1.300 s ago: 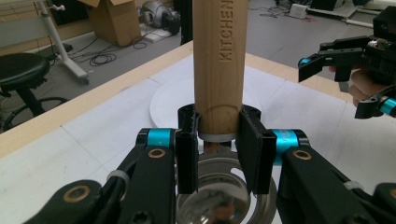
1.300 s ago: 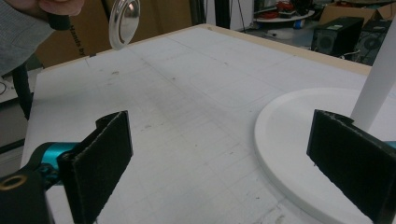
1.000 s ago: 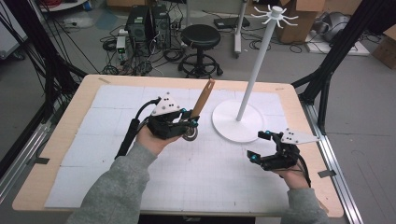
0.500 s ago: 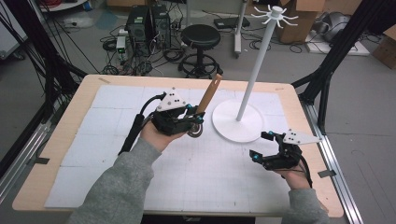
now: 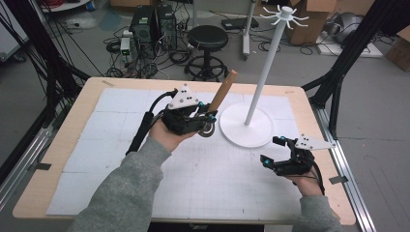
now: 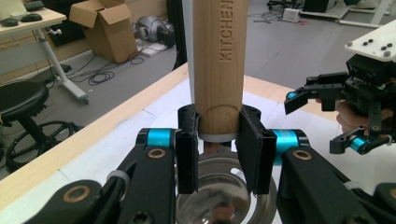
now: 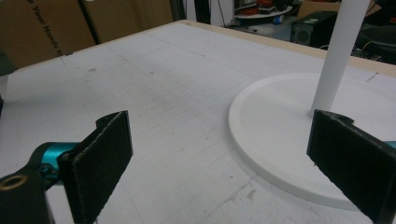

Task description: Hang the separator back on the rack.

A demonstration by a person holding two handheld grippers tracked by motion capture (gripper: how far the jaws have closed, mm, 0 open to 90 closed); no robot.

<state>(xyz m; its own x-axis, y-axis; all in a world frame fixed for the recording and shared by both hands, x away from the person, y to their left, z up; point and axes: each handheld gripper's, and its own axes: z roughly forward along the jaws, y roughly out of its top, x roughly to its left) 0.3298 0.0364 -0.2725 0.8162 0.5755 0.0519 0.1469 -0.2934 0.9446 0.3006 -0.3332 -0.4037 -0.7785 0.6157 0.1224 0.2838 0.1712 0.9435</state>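
The left gripper point(image 5: 205, 121) is clamping a wooden-handled pizza cutter point(image 6: 218, 65) low on its handle, above the table beside the white stand point(image 5: 246, 126), so it should keep squeezing firmly while the right gripper point(image 5: 274, 163) is waiting open, empty.

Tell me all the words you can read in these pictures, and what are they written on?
"KITCHEN" – pressed into the wooden handle held between the jaws of the left gripper; the word runs off the top edge, so more letters may follow.
"e Your Hands b" – printed on the cardboard box in the right gripper view; both ends are cut off, so it is only part of a line.
No other writing can be read.
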